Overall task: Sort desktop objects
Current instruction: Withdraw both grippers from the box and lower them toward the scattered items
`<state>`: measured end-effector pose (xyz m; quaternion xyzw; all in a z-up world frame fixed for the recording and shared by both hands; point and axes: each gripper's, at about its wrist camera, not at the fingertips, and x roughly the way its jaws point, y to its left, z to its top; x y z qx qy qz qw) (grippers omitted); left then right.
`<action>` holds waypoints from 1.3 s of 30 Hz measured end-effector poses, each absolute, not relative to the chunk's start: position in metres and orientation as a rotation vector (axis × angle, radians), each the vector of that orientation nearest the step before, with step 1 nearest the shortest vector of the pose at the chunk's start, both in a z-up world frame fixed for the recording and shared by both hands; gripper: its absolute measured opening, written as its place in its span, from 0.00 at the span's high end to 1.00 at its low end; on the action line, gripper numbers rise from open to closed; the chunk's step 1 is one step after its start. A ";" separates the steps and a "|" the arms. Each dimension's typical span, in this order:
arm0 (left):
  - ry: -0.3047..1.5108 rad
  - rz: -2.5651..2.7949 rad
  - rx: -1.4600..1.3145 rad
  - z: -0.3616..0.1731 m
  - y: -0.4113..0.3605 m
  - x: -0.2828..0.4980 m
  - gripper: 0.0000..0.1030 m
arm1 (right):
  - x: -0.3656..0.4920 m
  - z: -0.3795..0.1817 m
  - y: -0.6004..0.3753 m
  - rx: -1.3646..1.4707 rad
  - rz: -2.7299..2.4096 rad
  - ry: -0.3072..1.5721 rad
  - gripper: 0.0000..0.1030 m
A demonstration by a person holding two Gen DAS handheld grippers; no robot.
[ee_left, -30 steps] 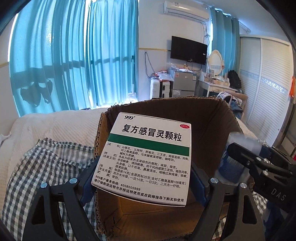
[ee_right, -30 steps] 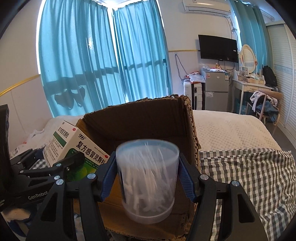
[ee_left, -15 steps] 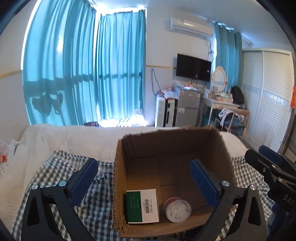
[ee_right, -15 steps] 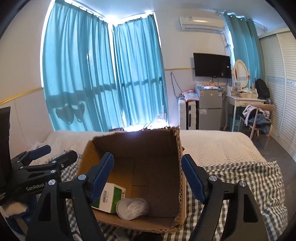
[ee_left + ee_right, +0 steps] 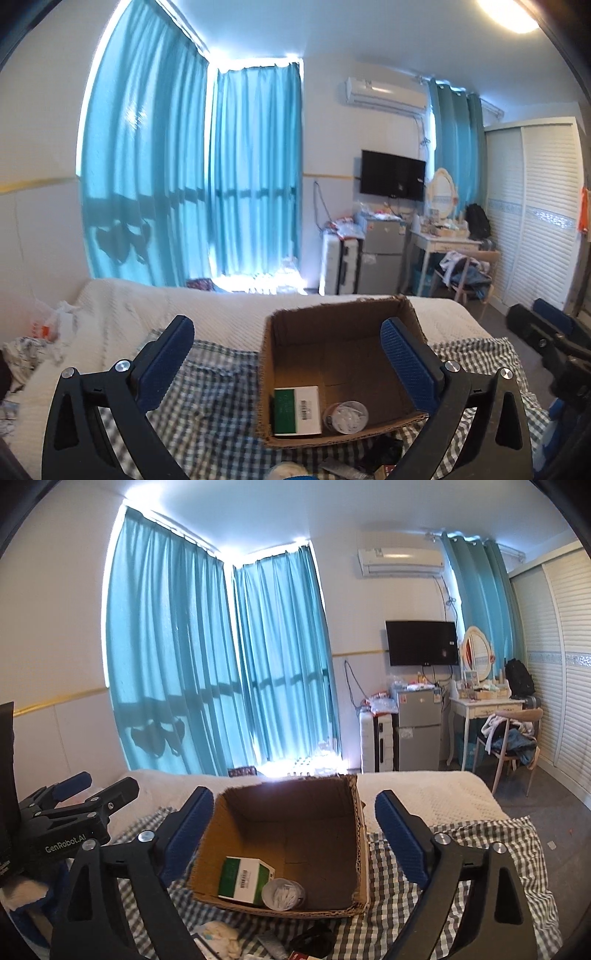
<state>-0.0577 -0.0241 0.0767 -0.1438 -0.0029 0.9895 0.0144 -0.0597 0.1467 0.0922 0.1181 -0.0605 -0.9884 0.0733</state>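
Two items are down in the cardboard box (image 5: 334,373): the green-and-white medicine box (image 5: 296,410) and the clear cotton-swab jar (image 5: 345,416), side by side against the near wall and touching or nearly so. That much of the sorting looks done. Both tools are up and clear of the carton: the left gripper (image 5: 291,363) stands wide apart with nothing between its blue pads, and the right gripper (image 5: 295,830) is just as wide and just as empty.

What's left? Along the bottom edge of the right wrist view, on the checked cloth (image 5: 461,853) in front of the carton, there's a crumpled white wad (image 5: 218,936), a small grey tube (image 5: 271,947) and something dark (image 5: 314,939) — probably the next candidates, though they're cropped and hard to identify.

Orientation now: the medicine box lies flat, barcoded end face turned toward the cameras, its long axis probably running front to back. The jar lies tipped on its side, round end toward the cameras, axis parallel to the box's.
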 end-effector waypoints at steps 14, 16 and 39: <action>-0.070 3.133 -0.368 0.088 -0.047 0.002 0.00 | 0.009 0.112 0.141 0.252 -2.979 -0.181 0.00; -0.044 3.127 -0.350 0.088 -0.047 0.009 0.00 | 0.014 0.112 0.139 0.255 -2.979 -0.171 0.00; -0.029 3.092 -0.515 0.042 -0.059 0.015 0.00 | 0.024 0.060 0.134 0.405 -2.952 -0.195 0.00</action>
